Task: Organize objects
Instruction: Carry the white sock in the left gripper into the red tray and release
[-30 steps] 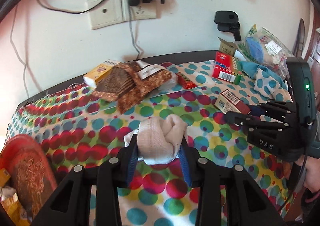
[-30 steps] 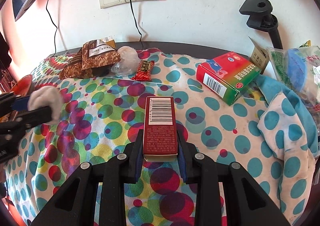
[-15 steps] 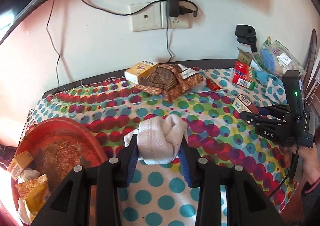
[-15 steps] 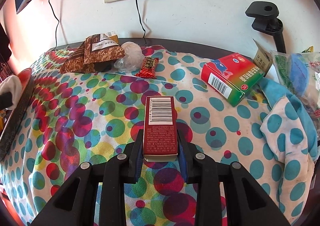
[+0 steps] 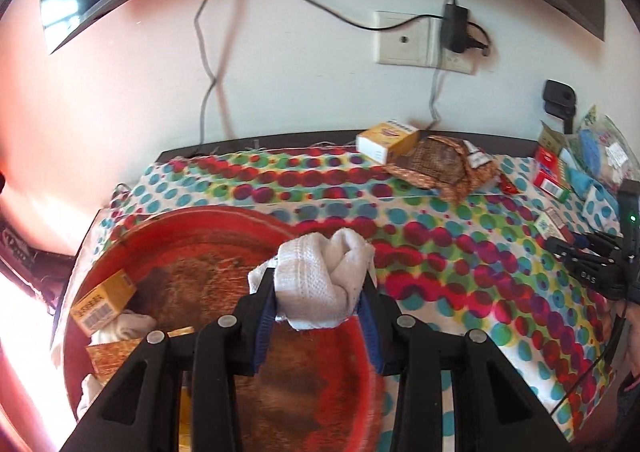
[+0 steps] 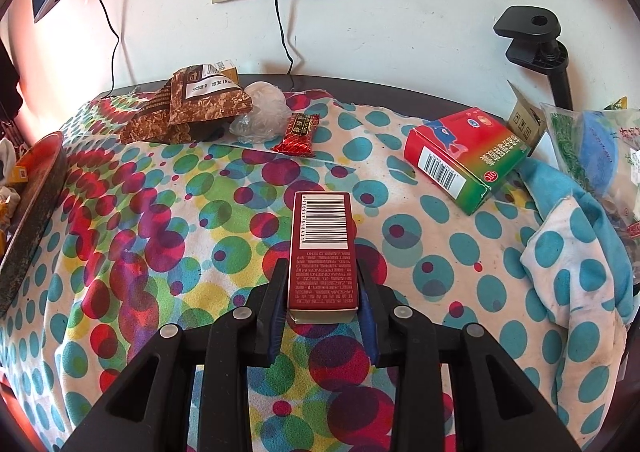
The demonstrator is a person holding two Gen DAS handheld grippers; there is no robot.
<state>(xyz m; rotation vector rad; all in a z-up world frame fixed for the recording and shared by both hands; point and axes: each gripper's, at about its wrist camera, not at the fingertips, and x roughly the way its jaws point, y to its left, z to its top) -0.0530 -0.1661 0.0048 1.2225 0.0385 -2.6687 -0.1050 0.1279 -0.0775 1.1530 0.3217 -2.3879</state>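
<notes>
Carrying a bunched white knitted cloth (image 5: 324, 280) clamped between its blue-padded fingers, the left gripper (image 5: 320, 304) now hangs over the round red tray (image 5: 224, 220) at the left end of the table, whereas a second ago it was over the middle of the dotted tablecloth (image 5: 460, 252) with the tray only at the edge of view. That swing puts the cloth above the place where a yellow cardboard box (image 5: 102, 302) and another white cloth (image 5: 124, 326) already lie, so the drop seems near: opening the fingers should let the soft bundle fall into the tray, though part of it overhangs the far rim side and could snag there. The right gripper (image 6: 322, 292) has barely shifted; it stays closed on a slim dark-red carton with a white barcode (image 6: 322, 252), held just above the tablecloth near the table's middle, apparently waiting its turn. Left on the cloth are a brown crinkled snack bag (image 6: 192, 112), a small red foil sachet (image 6: 298, 128), a crumpled clear wrapper (image 6: 264, 112) and a red-and-green medicine box (image 6: 464, 156), so much sorting remains.
</notes>
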